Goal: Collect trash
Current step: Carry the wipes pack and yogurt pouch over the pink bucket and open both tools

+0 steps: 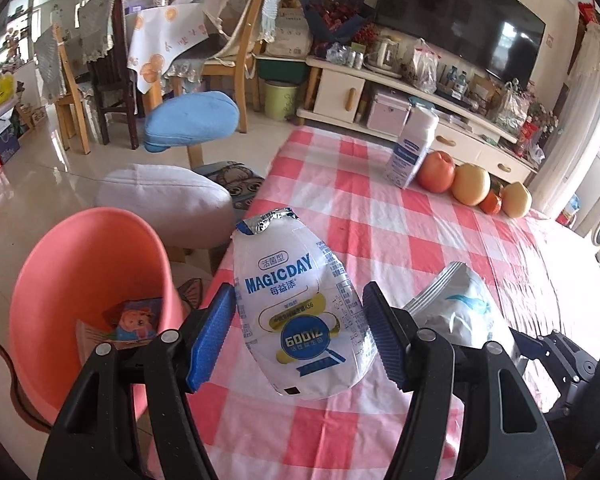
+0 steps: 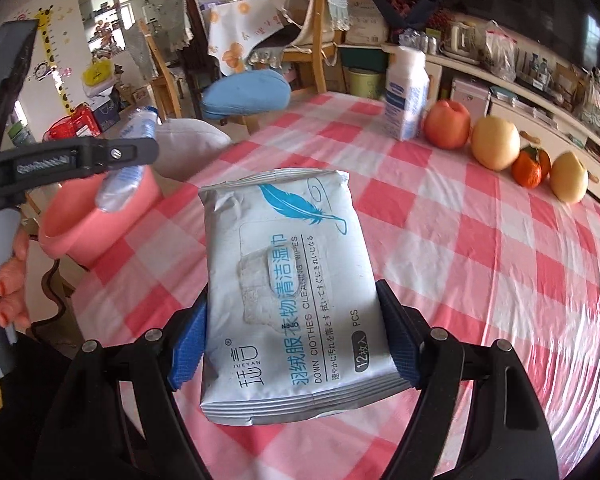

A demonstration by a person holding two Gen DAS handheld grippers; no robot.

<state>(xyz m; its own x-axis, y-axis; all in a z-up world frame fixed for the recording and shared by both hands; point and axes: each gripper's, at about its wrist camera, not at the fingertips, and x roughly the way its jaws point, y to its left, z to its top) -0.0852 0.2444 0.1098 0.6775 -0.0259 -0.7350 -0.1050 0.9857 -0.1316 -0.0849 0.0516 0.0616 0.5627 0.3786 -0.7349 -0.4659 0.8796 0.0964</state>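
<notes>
Currently both items are held clear of the pink-and-white checked tablecloth (image 1: 380, 208). The crumpled white plastic drink bottle (image 1: 300, 312) is pinched by the left gripper (image 1: 298, 340), near the salmon-pink plastic bin (image 1: 80, 264). The white foil wet-wipes pack (image 2: 292, 280) is clamped by the right gripper (image 2: 296, 356), farther from the bin. Grips should be kept firm until each item is centred over the bin mouth; bottle is best released first.

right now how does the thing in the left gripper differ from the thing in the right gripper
The left gripper holds a rounded MAGICDAY drink bottle with a foil top; the right gripper holds a flat rectangular wipes pack. The bottle is rigid-looking, the pack soft and creased. Both are white with blue print, clamped between blue pads.
</notes>
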